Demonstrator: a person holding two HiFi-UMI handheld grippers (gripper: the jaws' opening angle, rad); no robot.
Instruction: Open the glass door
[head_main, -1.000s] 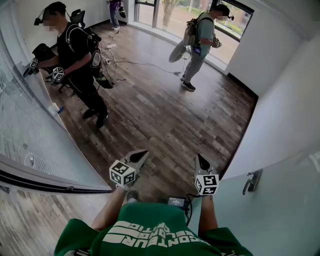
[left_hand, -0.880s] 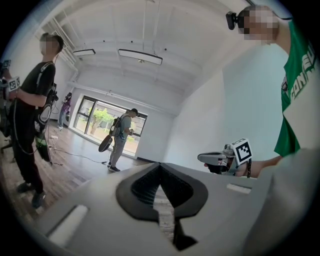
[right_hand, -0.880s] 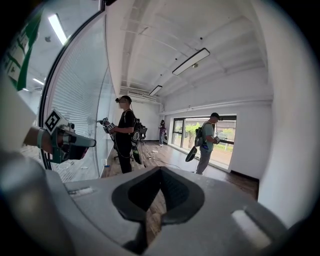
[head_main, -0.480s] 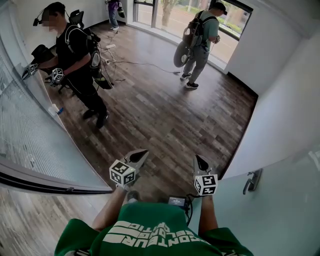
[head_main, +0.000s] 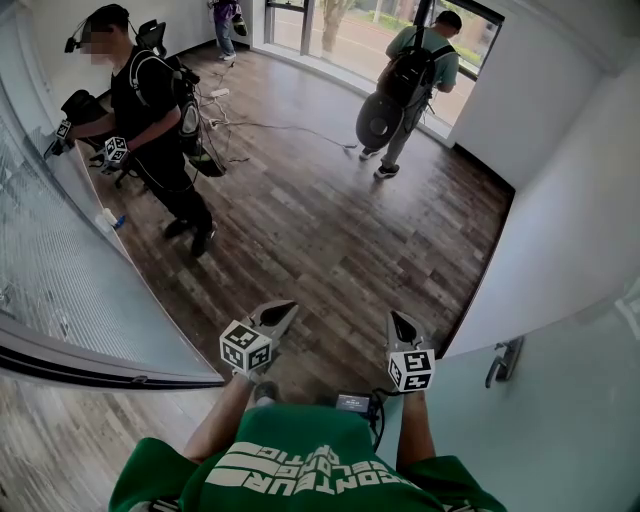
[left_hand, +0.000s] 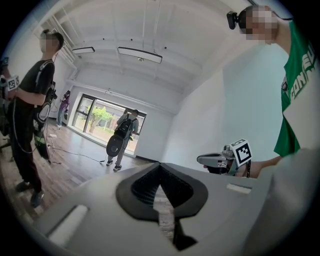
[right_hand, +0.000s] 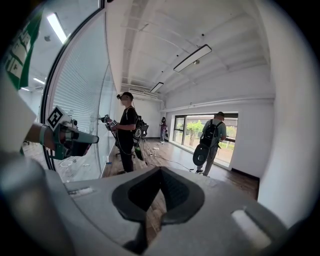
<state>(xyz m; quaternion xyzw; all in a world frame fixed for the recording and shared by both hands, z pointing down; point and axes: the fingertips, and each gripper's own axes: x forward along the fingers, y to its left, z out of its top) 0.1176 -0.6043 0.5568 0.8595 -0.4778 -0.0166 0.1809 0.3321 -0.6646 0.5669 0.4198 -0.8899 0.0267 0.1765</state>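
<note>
Wooden floor stretches ahead, with a glass wall (head_main: 60, 280) at the left. The left gripper (head_main: 284, 309) and the right gripper (head_main: 401, 323) hover side by side, both with jaws closed on nothing. The glass door (head_main: 560, 430) stands at the far right, and its handle (head_main: 505, 362) is near the right gripper but not touched. The passage ahead looks free, so the leaf seems to stand open; whether it must swing further, I cannot judge.

I get the glass door (head_main: 565, 430) only in part, cut by the right edge — the far person (head_main: 229, 20) runs off the top.
</note>
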